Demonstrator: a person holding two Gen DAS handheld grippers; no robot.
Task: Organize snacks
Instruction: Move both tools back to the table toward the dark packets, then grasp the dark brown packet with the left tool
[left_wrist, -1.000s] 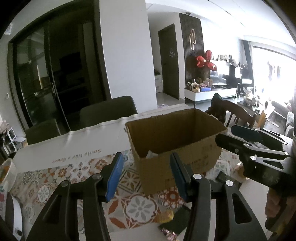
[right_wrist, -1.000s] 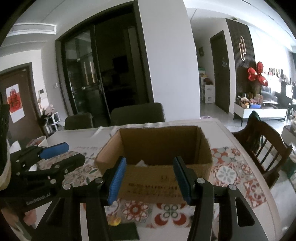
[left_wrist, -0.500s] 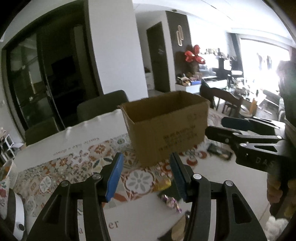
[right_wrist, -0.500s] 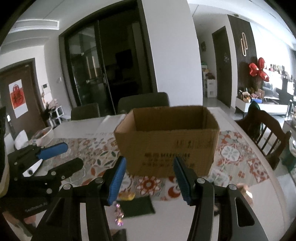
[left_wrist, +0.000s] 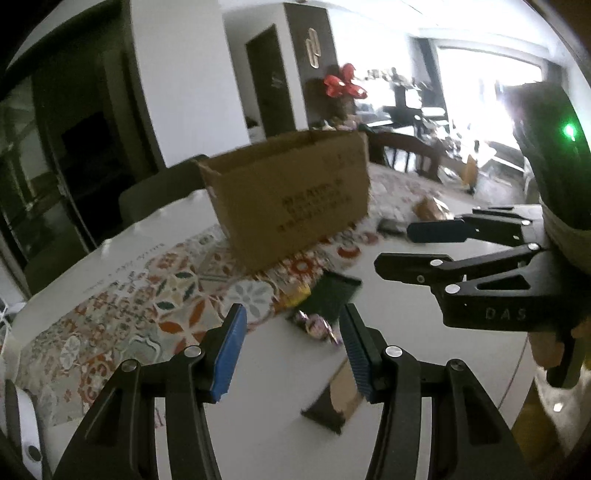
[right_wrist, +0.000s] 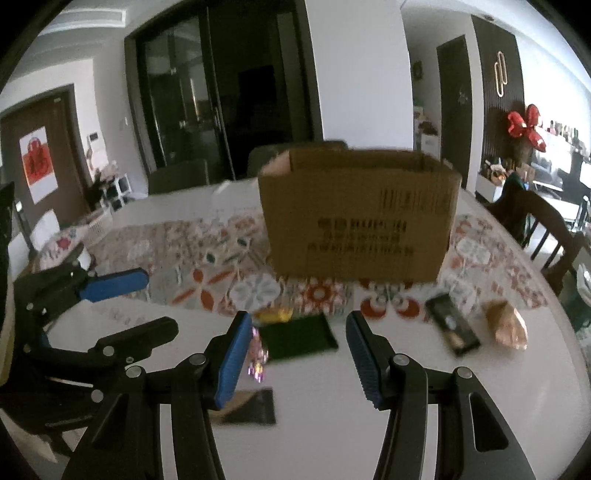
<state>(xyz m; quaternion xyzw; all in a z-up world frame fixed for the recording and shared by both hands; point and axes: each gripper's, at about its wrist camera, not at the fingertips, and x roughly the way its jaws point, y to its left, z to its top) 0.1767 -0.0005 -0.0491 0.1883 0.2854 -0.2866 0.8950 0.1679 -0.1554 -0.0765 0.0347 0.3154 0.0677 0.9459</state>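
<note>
A patterned table runner (right_wrist: 207, 280) lies on the white table (right_wrist: 406, 369), a wooden chair (right_wrist: 546, 225) beside.

You can read "DAS" on the right gripper (left_wrist: 397, 245); print on the cardboard box (right_wrist: 358, 218) and script on the tablecloth (left_wrist: 110, 284) stay illegible.

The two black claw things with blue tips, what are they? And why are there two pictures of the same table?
They are grabbers that a person holds, one in each hand, each with a tiny camera looking along its fingers. One picture comes from the left gripper, the other from the right gripper. Both are open and hold nothing. On the table stands a cardboard box. In front of it lie loose snacks: a dark green packet, a shiny wrapped candy and a yellow snack.
</note>
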